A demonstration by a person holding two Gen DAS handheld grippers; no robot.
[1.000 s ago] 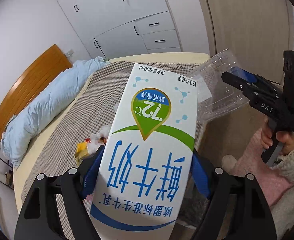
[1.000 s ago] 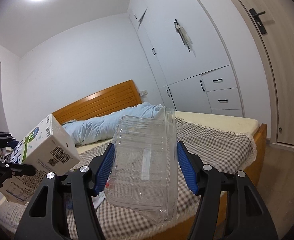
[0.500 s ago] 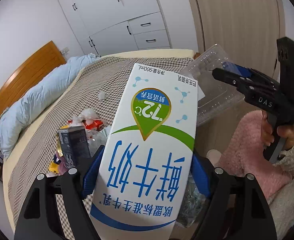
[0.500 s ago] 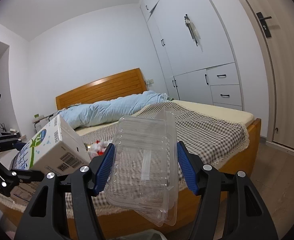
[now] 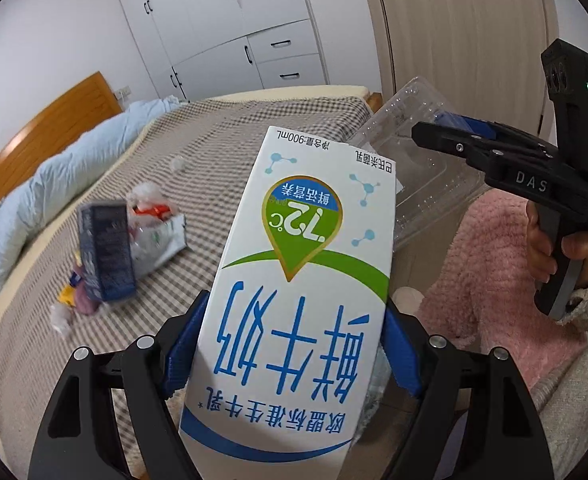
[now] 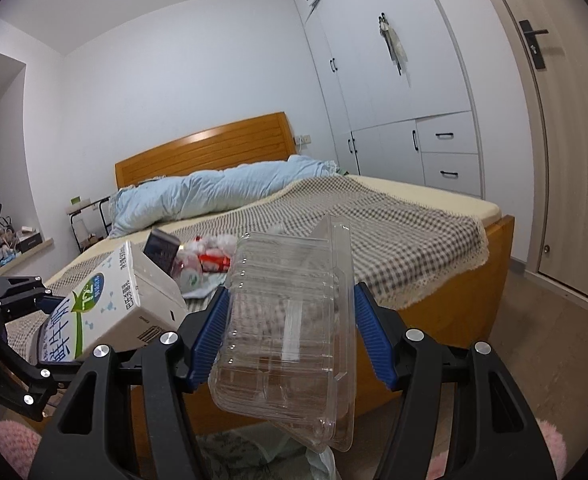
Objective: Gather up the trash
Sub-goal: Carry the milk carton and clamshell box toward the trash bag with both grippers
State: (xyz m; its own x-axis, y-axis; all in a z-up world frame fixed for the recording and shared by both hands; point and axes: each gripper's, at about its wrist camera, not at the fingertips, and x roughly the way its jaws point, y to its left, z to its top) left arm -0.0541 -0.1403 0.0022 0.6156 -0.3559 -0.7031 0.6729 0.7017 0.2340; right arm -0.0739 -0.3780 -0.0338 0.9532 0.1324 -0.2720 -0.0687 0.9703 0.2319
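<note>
My left gripper (image 5: 290,348) is shut on a white milk carton (image 5: 301,280) with blue and green print, held upside down off the foot of the bed. In the right wrist view the same carton (image 6: 106,304) shows low at the left. A clear plastic clamshell box (image 6: 290,332) is clamped between the blue pads of my right gripper (image 6: 290,340); the left wrist view shows that box (image 5: 417,168) and the gripper beside the carton. A pile of trash (image 5: 126,240) lies on the checked bedspread (image 5: 222,140): a dark blue box, wrappers and a plastic bag.
A light blue duvet (image 6: 222,188) lies by the wooden headboard (image 6: 206,144). White wardrobes (image 6: 393,80) and a door (image 6: 565,120) stand at the right. Crumpled plastic (image 6: 254,448) lies on the floor below my right gripper. Pink fluffy clothing (image 5: 493,272) fills the lower right.
Both grippers have sunk toward the floor at the bed's foot, each keeping its object. The trash pile on the bedspread has come into full view.
</note>
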